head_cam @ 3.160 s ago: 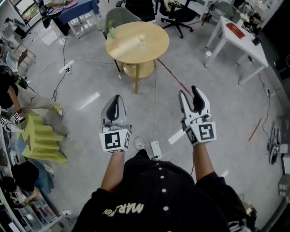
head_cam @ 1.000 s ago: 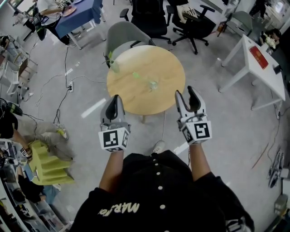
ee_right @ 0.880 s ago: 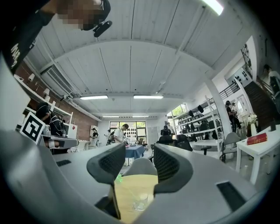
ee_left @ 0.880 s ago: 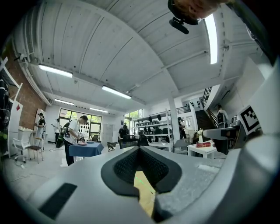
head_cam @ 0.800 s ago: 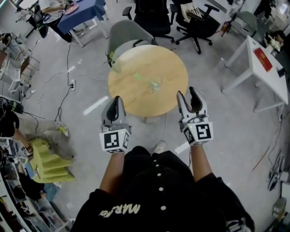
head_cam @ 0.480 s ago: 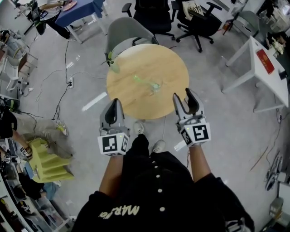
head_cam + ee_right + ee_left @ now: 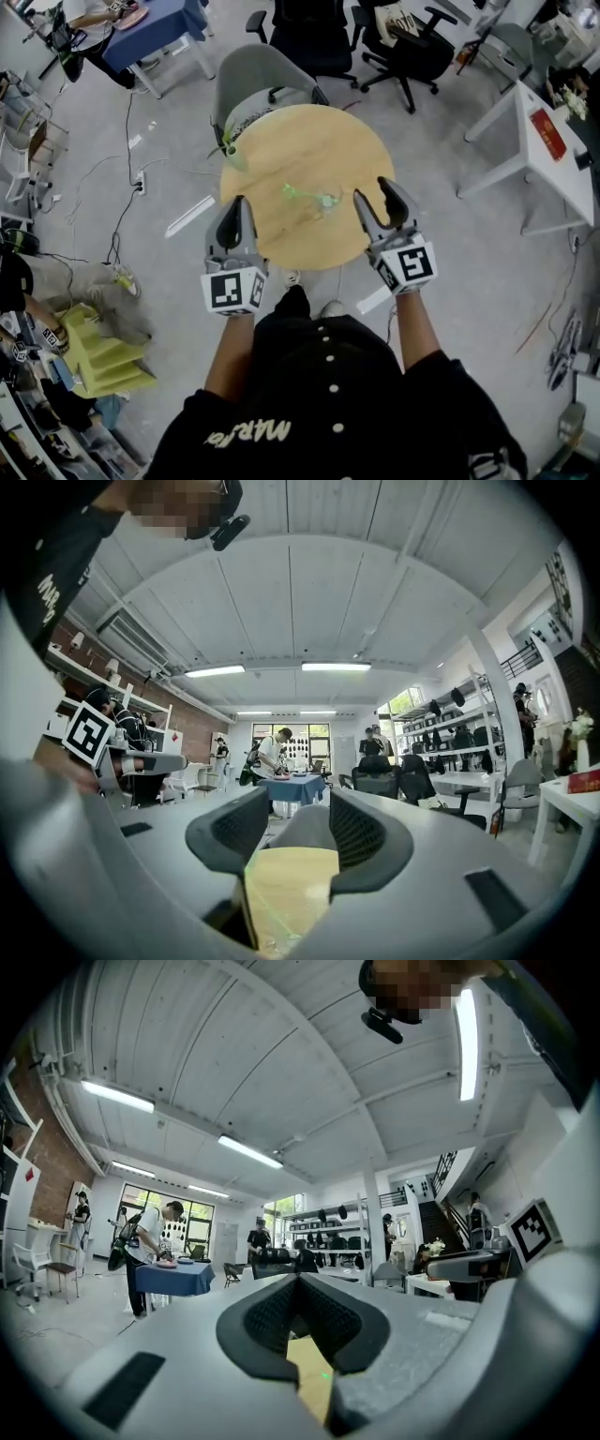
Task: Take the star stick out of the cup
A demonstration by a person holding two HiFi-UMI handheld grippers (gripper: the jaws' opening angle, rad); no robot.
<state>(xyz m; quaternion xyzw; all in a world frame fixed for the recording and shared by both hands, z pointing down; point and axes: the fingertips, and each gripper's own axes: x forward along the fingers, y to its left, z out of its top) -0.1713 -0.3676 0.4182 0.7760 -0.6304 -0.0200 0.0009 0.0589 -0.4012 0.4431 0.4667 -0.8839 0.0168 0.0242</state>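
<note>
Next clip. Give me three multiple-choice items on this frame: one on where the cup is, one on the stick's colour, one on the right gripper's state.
1. Where does the cup stand?
A. on the round wooden table
B. on the white desk
C. on the floor

2. What colour is the star stick?
A. red
B. green
C. blue

3. On the right gripper, the fingers are:
A. shut on the star stick
B. shut on the cup
C. apart, with nothing held

Key: 1 A, the head view shows the cup on the near part of the round wooden table. 2 B, it shows pale green against the wood. 3 C, the right gripper view shows only bare wood between them.
</note>
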